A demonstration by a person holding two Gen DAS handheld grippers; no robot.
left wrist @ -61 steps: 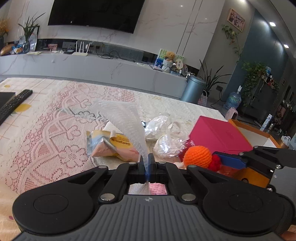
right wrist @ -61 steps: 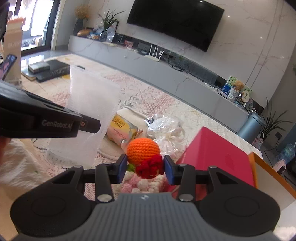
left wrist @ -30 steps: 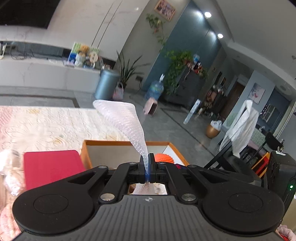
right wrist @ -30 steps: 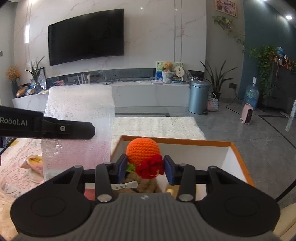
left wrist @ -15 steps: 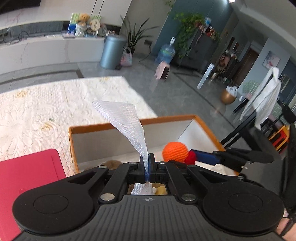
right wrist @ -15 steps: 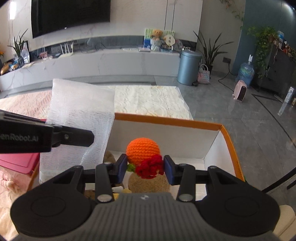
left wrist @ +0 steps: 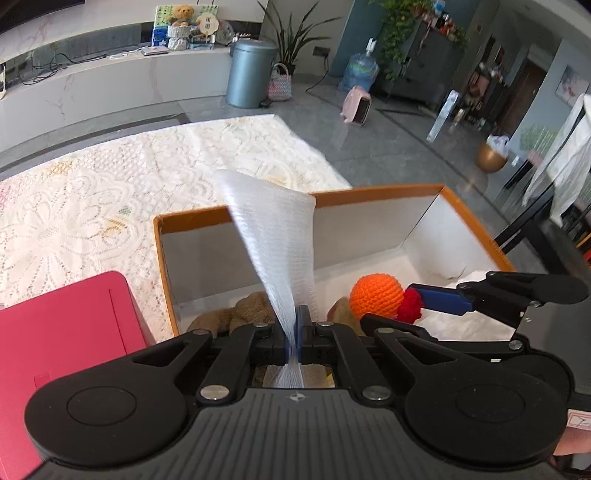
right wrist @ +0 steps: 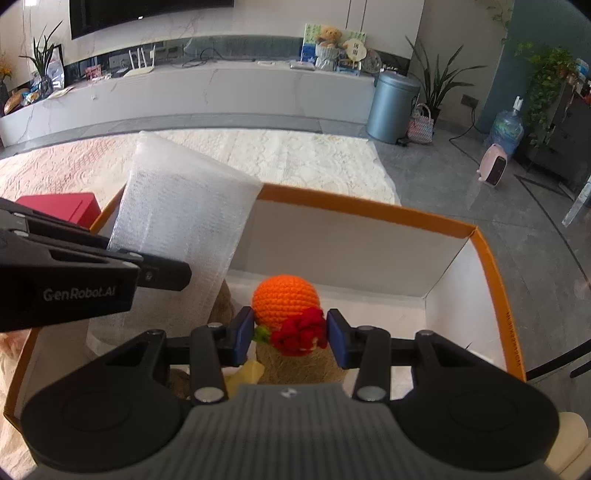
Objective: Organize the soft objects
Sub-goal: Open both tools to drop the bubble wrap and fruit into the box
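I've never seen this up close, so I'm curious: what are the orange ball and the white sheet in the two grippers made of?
The orange ball looks like crocheted yarn: matte, with visible rows of stitches, and a red knitted tuft attached. The white sheet seems to be thin foam or bubble-type plastic wrap: translucent, finely ribbed, bending softly where the left gripper pinches it.

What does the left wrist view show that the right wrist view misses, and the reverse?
Only the left wrist view shows the left gripper pinching the foam sheet edge-on. Only the right wrist view shows the right gripper clamping the crochet toy head-on, plus the television. Both show the orange-rimmed box, red box and brown plush.
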